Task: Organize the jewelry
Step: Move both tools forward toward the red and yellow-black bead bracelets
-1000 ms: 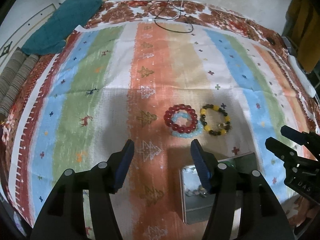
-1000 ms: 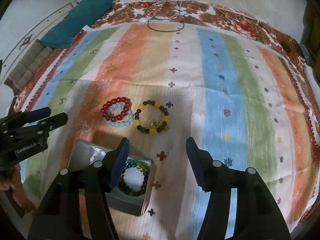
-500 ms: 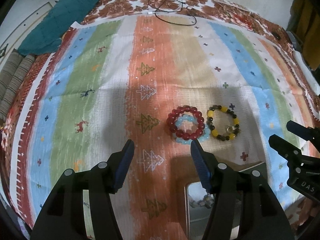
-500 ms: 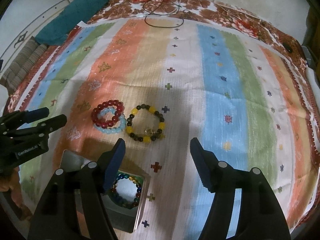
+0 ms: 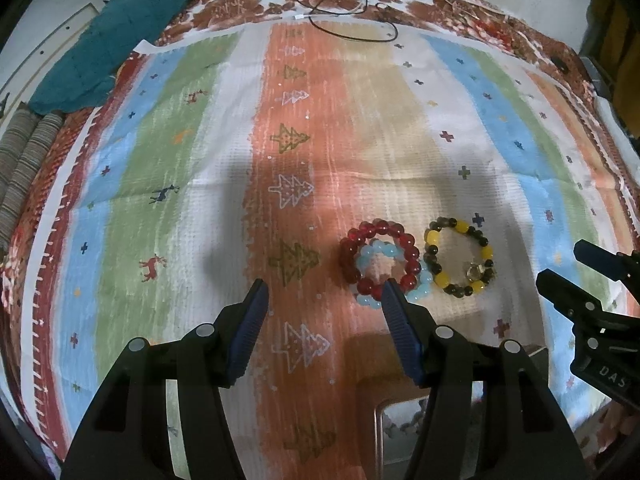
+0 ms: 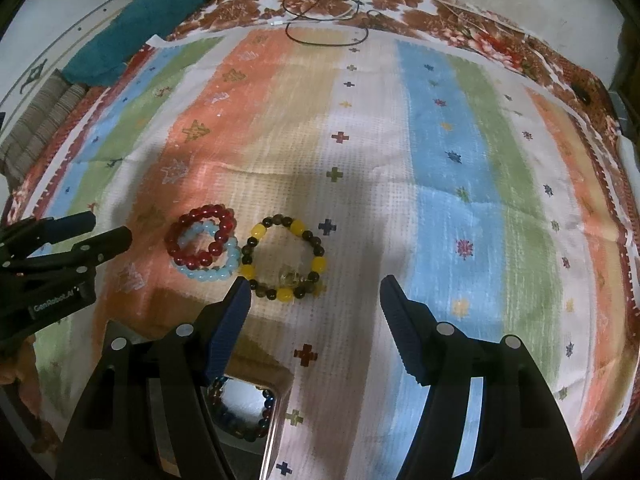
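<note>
Beaded bracelets, red point(image 5: 380, 256), pale-blue point(image 5: 394, 280) and yellow-and-dark point(image 6: 284, 262), await pickup; both grippers point(image 5: 322, 300) point(image 6: 314, 300) gape empty; next, judged: descend, pinch one.

Red bead bracelet point(image 5: 380, 256): flat on cloth, overlapping the pale blue one.
Pale blue bead bracelet point(image 5: 418, 292): flat, partly under red, toward 5 o'clock.
Yellow-and-dark bead bracelet point(image 5: 460, 256): flat, at 3 o'clock of red, just beside.
Metal box point(image 6: 276, 412): open, multicoloured bead bracelet point(image 6: 244, 412) inside.

Red bracelet point(image 6: 201, 236), pale-blue bracelet point(image 6: 208, 270), yellow-and-dark bracelet point(image 6: 285, 258) — striped pastel cloth point(image 6: 440, 160) with crosses.
</note>
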`<state>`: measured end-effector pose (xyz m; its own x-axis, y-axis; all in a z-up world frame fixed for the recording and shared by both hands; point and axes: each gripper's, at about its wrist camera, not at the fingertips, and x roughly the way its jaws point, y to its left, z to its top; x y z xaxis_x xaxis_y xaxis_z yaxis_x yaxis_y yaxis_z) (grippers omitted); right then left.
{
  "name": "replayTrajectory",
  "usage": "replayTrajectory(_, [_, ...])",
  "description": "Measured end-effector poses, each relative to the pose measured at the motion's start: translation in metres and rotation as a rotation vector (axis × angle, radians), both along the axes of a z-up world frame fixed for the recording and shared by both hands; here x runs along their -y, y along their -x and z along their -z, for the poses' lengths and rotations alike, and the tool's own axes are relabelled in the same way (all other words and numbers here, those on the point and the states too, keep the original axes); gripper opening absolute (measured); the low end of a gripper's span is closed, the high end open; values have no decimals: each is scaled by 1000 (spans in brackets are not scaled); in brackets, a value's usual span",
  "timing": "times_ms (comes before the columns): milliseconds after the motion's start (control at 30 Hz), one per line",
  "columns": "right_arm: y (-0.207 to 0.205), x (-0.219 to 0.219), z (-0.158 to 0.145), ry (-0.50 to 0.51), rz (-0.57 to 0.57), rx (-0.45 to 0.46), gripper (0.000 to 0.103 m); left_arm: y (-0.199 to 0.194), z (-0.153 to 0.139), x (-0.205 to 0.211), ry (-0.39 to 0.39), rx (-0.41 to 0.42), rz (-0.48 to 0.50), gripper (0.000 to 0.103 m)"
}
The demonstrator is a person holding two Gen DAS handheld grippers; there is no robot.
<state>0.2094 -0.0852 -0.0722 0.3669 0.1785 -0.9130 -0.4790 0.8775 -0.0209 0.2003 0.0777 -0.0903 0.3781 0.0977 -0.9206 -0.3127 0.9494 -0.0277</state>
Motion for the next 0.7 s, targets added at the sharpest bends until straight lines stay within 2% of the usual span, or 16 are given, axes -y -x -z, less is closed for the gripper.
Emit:
replayTrajectory(467, [-19,-2,16,11,19,-34,67,-18,15,0,-3,-37,23,59])
replayTrajectory(700, [-26,-3,22,3,26,-60,67,-25,28,-9,22,-64,13,59])
